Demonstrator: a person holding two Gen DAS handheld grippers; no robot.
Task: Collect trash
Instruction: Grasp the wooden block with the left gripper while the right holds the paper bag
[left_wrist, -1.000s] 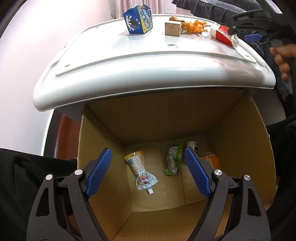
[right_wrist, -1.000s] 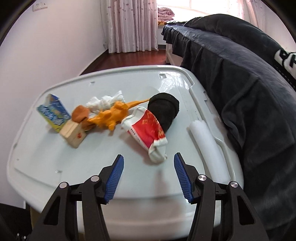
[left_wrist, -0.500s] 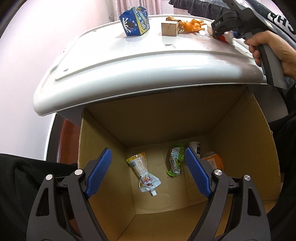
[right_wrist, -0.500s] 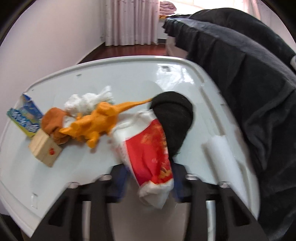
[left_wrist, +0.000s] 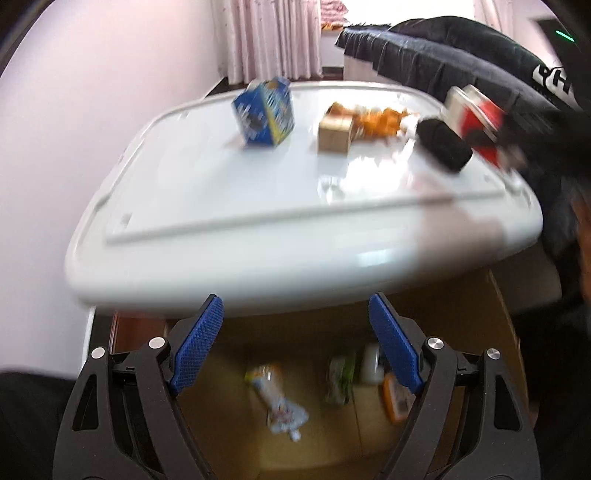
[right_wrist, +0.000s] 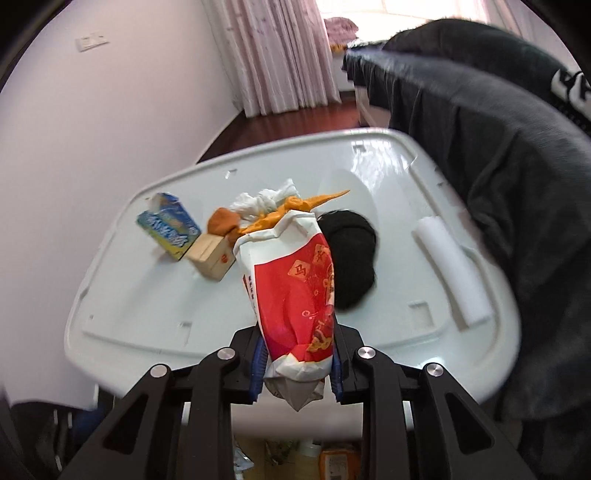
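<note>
My right gripper (right_wrist: 295, 363) is shut on a red and white snack bag (right_wrist: 295, 295) and holds it lifted above the white table (right_wrist: 147, 295); the bag also shows in the left wrist view (left_wrist: 476, 118). My left gripper (left_wrist: 295, 339) is open and empty over the cardboard box (left_wrist: 495, 317) below the table edge. Inside the box lie a drink pouch (left_wrist: 277, 395), a green wrapper (left_wrist: 340, 380) and an orange packet (left_wrist: 397, 400). On the table stand a blue carton (right_wrist: 170, 225), a wooden block (right_wrist: 212, 254), an orange toy (right_wrist: 280, 214), a white tissue (right_wrist: 258, 197) and a black sock (right_wrist: 351, 258).
A white foam roll (right_wrist: 450, 269) lies at the table's right edge. A bed with a dark blanket (right_wrist: 498, 147) stands to the right. A pink wall (right_wrist: 92, 129) and curtains (right_wrist: 280, 55) are at the left and back.
My right gripper closed on the snack bag and lifted it off the table. My left gripper rose and tilted up, so the table top now fills its view.
</note>
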